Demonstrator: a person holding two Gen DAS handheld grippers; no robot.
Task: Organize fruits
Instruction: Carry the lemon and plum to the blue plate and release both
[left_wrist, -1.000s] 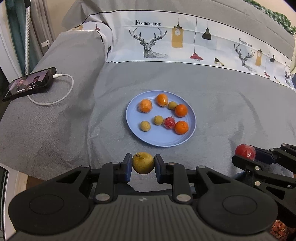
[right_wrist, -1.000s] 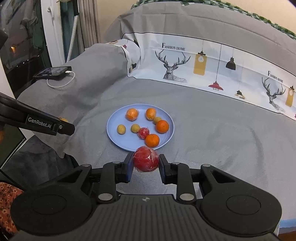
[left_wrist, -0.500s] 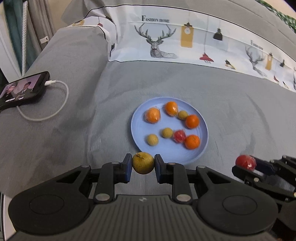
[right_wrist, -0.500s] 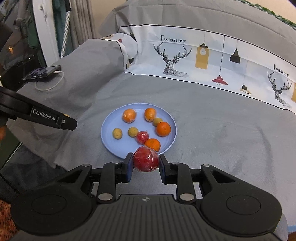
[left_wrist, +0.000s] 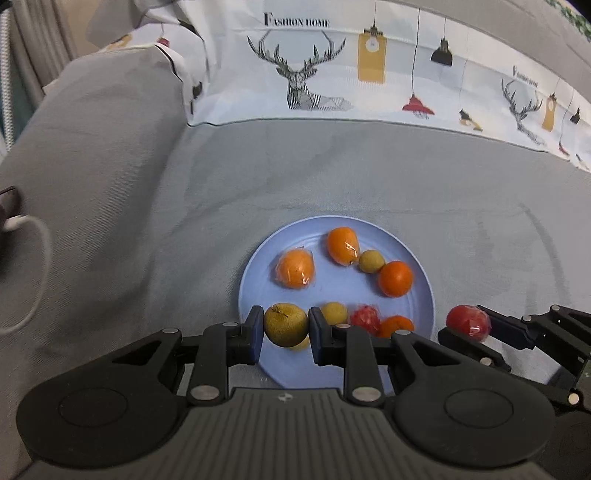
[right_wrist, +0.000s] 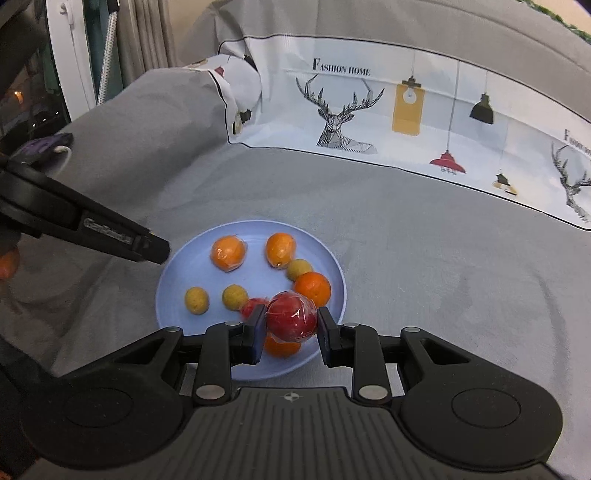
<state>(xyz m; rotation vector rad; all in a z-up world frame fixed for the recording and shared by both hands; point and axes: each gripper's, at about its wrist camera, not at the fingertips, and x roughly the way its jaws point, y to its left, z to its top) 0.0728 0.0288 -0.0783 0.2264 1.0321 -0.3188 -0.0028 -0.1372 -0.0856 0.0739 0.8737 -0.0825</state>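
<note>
A light blue plate (left_wrist: 332, 291) (right_wrist: 173, 280) lies on the grey bedspread and holds several oranges, small yellow fruits and a wrapped red fruit. My left gripper (left_wrist: 285, 325) is shut on a yellow-green pear (left_wrist: 285, 324) above the plate's near left rim. My right gripper (right_wrist: 291, 322) is shut on a plastic-wrapped red fruit (right_wrist: 291, 320) above the plate's near right part. That red fruit also shows in the left wrist view (left_wrist: 468, 322), right of the plate. The left gripper's arm (right_wrist: 85, 225) shows at the left in the right wrist view.
A white printed cloth with deer and lamps (left_wrist: 369, 74) covers the back of the bed. A white charging cable (left_wrist: 33, 273) and a phone's edge lie at far left; the phone (right_wrist: 44, 147) shows in the right wrist view. Curtains hang behind at left.
Both grippers have moved forward with their fruits, from short of the plate to above its near part. Both stay shut on their fruits.
</note>
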